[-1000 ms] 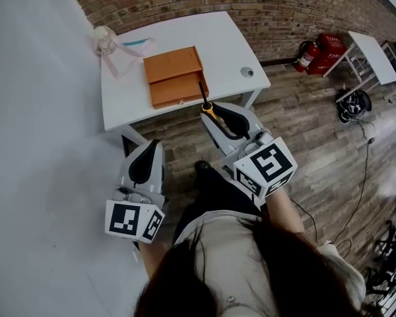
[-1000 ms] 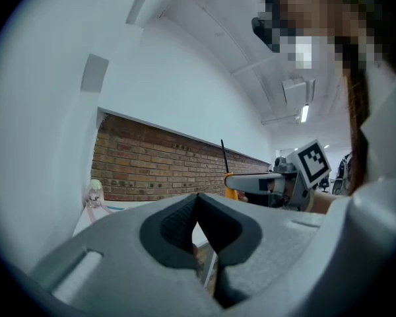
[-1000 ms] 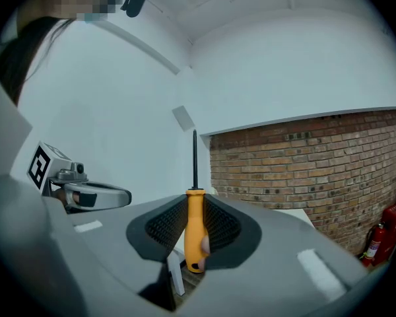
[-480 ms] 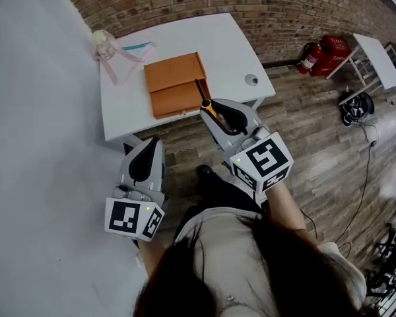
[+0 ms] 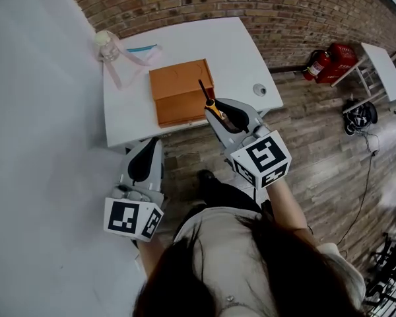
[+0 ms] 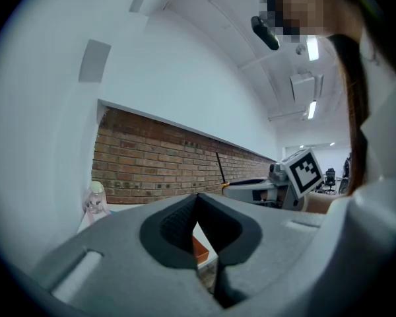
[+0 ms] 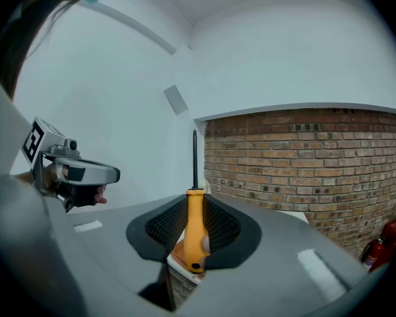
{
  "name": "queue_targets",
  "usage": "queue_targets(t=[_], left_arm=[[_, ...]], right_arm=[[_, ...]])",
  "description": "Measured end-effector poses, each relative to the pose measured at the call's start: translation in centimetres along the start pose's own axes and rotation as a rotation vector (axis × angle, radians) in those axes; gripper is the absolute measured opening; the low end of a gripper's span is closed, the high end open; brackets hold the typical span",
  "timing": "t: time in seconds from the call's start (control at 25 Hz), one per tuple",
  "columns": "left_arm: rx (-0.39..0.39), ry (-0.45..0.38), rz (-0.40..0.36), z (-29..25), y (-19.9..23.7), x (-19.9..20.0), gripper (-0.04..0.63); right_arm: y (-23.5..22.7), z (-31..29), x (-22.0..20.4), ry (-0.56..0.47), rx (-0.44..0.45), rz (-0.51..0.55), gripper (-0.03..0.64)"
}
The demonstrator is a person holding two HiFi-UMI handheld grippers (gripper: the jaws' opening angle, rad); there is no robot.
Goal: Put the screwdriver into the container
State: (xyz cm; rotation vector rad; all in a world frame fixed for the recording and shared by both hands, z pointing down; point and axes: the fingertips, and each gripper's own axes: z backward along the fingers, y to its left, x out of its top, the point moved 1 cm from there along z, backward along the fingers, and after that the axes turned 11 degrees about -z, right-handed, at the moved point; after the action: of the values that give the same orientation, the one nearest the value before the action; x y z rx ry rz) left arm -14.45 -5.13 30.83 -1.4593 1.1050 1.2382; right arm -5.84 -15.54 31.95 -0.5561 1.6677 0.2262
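Head view puts the right tool (image 5: 215, 109) at the near edge of the white tabletop (image 5: 231, 51), clenched on the orange handle of the screwdriver (image 5: 207, 96). The dark shaft runs on in line with the jaws, pointing away from the person. The orange container (image 5: 178, 91) sits on the tabletop just ahead and to the left of that tool, and the shaft's tip overlaps its right edge in this view. How high the tip is above the container cannot be told. The left tool (image 5: 148, 152) hangs low, well short of the tabletop, its jaws pressed together on nothing. The right hand is clearly nearer, so a short carry forward and left should do.
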Motion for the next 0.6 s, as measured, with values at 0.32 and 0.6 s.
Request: queue_targets(t=[0.32,0.6], left_arm=[[0.024,0.012,0.013,-1.6,2.2,-0.6,0.002],[0.037,0.032,0.024,-2.9,3.1,-1.3,0.002]], right_arm=[[-1.9,-3.4,-1.4,0.063,0.009,0.027,0.077],[-3.5,-5.7,-3.2,0.123,0.022,0.054,0.077]])
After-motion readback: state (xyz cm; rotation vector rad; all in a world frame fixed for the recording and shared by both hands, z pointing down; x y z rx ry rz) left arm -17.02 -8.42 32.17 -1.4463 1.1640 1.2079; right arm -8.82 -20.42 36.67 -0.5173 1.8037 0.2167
